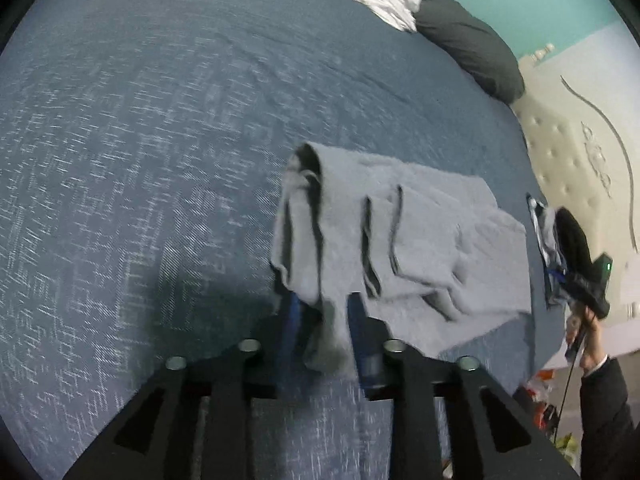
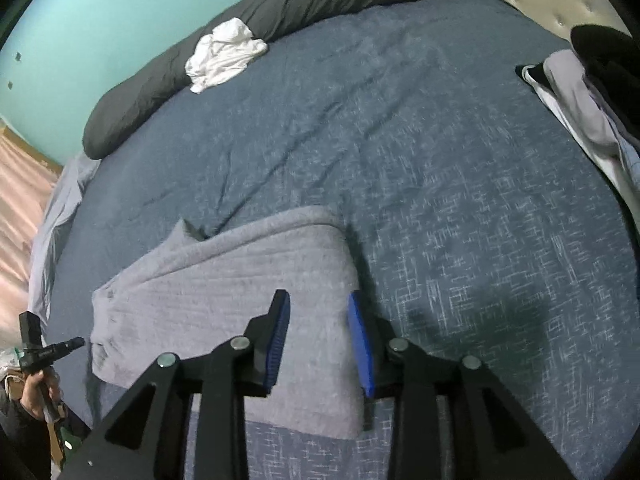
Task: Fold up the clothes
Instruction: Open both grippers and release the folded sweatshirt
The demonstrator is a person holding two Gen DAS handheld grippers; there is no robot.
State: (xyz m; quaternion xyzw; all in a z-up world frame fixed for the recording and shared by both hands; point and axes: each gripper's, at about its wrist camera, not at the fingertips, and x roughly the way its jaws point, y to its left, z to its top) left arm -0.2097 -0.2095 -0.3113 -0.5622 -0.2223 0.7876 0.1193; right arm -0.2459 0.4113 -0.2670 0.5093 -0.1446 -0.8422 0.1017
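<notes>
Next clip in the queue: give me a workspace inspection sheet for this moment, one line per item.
Surface: blue bedspread, lightly creased.
Job's things: grey garment folded near the bed's edge; a hanging flap lies between the left fingers.
Clutter: crumpled white cloth by the dark pillow; clothes pile at the far side.
Grippers: left gripper open, pads not pressing the flap; right gripper open above the garment.
Cables: thin cord under the right hand.
Surroundings: teal wall, tufted headboard.

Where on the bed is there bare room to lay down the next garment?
The blue bedspread is bare between the grey folded garment, the white crumpled cloth and the clothes pile. It is crowded along the dark pillow and by that pile.
</notes>
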